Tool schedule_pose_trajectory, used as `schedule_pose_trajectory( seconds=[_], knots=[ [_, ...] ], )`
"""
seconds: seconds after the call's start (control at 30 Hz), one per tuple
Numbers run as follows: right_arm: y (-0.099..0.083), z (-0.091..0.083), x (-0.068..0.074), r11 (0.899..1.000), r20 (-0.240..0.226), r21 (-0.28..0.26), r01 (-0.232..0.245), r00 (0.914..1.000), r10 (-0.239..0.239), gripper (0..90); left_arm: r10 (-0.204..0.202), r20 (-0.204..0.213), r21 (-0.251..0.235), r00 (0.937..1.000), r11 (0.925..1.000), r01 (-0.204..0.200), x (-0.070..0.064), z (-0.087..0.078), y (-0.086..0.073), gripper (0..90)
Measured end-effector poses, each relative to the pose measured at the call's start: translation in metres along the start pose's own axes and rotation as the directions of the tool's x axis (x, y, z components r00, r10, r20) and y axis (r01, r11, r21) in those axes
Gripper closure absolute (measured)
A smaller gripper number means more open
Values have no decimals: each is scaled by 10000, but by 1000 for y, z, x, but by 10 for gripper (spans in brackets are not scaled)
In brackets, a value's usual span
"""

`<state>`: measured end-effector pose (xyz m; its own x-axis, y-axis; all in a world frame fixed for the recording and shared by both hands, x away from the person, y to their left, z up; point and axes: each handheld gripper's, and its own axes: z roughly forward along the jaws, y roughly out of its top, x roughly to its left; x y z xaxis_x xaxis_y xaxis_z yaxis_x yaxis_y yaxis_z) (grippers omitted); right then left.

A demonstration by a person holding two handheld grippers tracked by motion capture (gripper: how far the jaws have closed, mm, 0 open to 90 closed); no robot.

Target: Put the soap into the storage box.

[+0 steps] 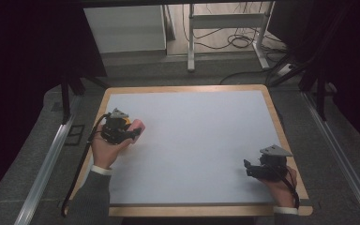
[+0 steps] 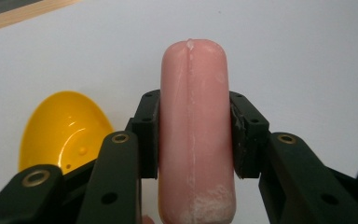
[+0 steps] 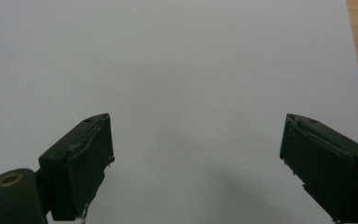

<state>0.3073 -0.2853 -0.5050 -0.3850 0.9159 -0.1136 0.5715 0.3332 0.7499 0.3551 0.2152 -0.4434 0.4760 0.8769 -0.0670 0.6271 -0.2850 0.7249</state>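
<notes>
A: What's the biggest thing there?

B: The table (image 1: 272, 112), a white top with a wooden rim, seen from above. A person's forearms come in from the near edge, one gripper in each hand.

A: And the grippers?

B: The left gripper (image 1: 132, 134) sits near the table's left side, about halfway up. The right gripper (image 1: 247, 168) is well apart from it, near the right near corner, with its grey three-cornered plate on top.

A: How do the left jaws stand?

B: Clamped on a pink sausage (image 2: 194, 130). In the left gripper view the two black pads press its sides, and its rounded tip sticks out past them over the white surface. In the high view its pink end pokes out just beyond the gripper.

A: The right ones?

B: Wide apart, nothing between them; the right gripper view (image 3: 196, 158) has bare white table under the gap.

A: Anything smaller?

B: A yellow bowl-like piece (image 2: 63, 130), glossy, lying on the table just beside the left jaws, partly hidden behind them
</notes>
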Motion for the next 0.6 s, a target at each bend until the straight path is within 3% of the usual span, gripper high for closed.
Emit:
schedule_pose_trajectory(
  seconds=[0.6],
  knots=[
    [-1, -2, -3, 9999, 46, -37, -115, 9999, 115, 92, -725, -524, -124, 9960, 9973, 720, 30, -7, -7, 605]
  ],
)
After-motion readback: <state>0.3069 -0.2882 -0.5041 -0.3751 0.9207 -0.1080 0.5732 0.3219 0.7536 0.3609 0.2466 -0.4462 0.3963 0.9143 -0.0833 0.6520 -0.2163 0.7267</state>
